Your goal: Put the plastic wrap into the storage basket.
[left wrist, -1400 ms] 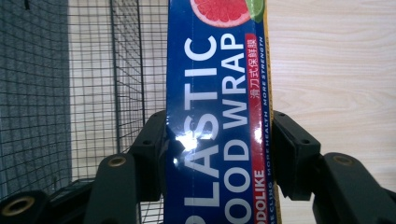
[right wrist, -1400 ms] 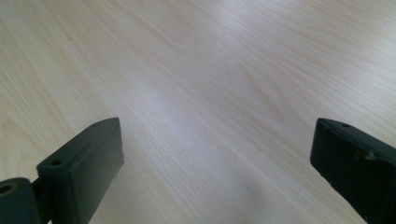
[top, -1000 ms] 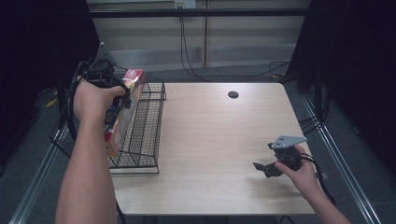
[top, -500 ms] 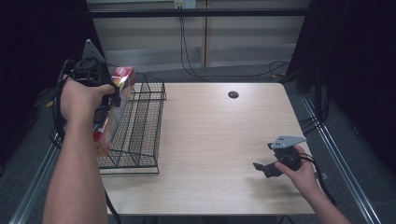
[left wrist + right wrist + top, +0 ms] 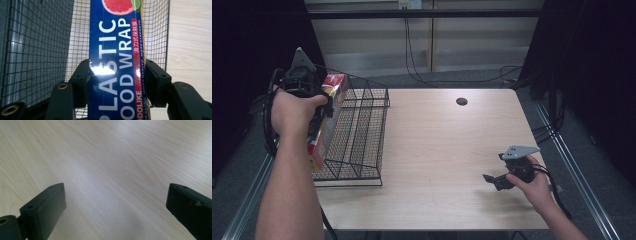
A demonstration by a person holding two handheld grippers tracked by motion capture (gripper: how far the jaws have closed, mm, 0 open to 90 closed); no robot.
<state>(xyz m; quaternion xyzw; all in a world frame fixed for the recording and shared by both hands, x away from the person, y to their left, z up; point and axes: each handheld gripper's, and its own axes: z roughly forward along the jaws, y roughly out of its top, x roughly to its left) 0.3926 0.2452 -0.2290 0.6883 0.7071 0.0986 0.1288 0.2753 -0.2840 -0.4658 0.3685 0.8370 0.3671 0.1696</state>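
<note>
A light wooden table (image 5: 437,150) carries a black wire basket (image 5: 357,135) along its left edge. Over the basket's left side, the left gripper (image 5: 117,72) is clamped on a long blue box of plastic food wrap (image 5: 116,62), its pads pressing the box's two narrow sides; the box hangs tilted, its lower end down by the basket's outer wall. Well apart, at the table's near right, the right gripper (image 5: 502,177) rests low over bare wood with its jaws spread wide, nothing between them.

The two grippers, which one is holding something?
The left gripper, by the wire basket, is clamped on the plastic wrap box. The right gripper is open over bare table.
</note>
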